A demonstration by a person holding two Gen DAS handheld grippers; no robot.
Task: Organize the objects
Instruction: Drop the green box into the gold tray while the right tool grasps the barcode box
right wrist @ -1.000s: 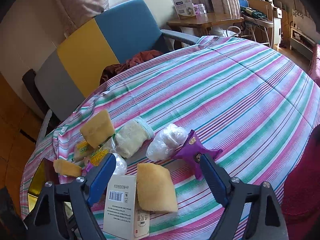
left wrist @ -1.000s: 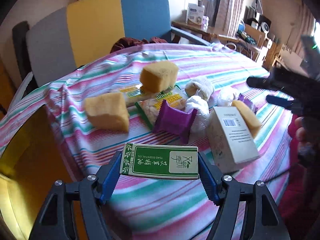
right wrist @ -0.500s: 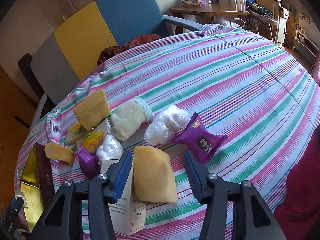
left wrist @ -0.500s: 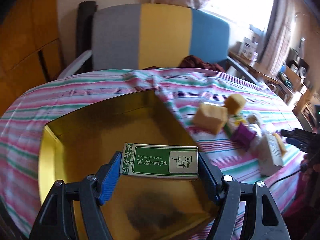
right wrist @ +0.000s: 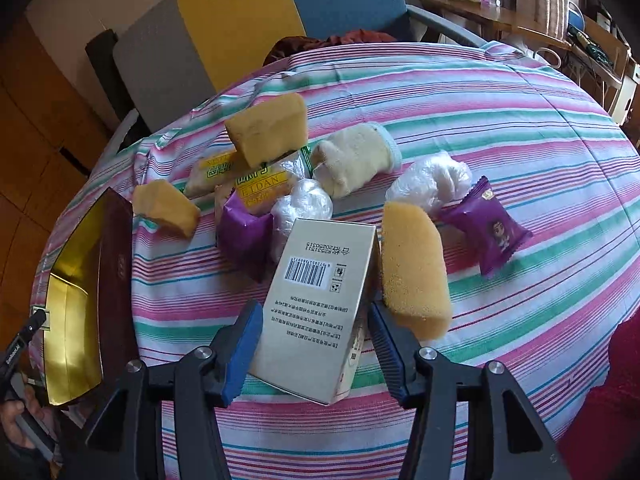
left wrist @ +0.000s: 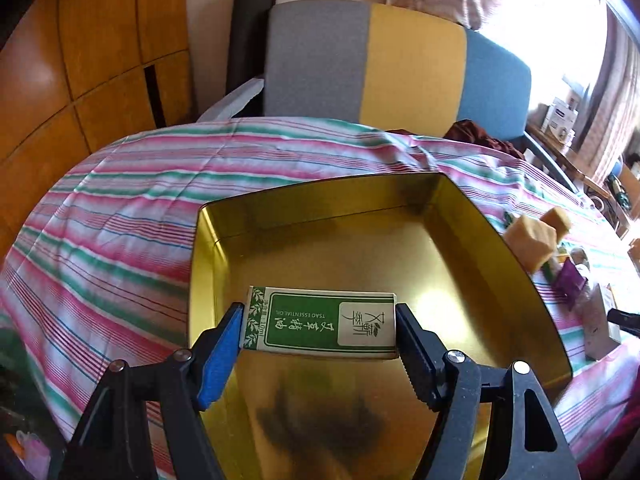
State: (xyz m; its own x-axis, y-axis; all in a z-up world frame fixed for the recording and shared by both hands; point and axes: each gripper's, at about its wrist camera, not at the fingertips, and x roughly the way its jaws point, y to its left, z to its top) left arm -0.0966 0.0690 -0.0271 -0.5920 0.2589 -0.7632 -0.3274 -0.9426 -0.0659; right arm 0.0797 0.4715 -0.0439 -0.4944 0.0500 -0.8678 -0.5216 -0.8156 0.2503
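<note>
My left gripper (left wrist: 320, 332) is shut on a green and white essential oil box (left wrist: 320, 322) and holds it over the gold-lined open box (left wrist: 516, 264) on the striped table. My right gripper (right wrist: 316, 344) is open, its jaws either side of a beige carton with a barcode (right wrist: 316, 300) that lies on the cloth. A yellow sponge (right wrist: 412, 268) leans against the carton's right side, just beyond my right finger. The gold box (right wrist: 72, 308) shows at the left of the right wrist view.
Behind the carton lie two more yellow sponges (right wrist: 268, 128), purple snack packets (right wrist: 488, 228), yellow-labelled packets (right wrist: 260, 188), clear plastic bundles (right wrist: 428, 180) and a cream roll (right wrist: 352, 160). A grey, yellow and blue chair (left wrist: 400, 64) stands behind the table.
My left gripper carried the green box from the table's clutter to over the gold box. My right gripper moved left from the yellow sponge and narrowed around the beige carton.
</note>
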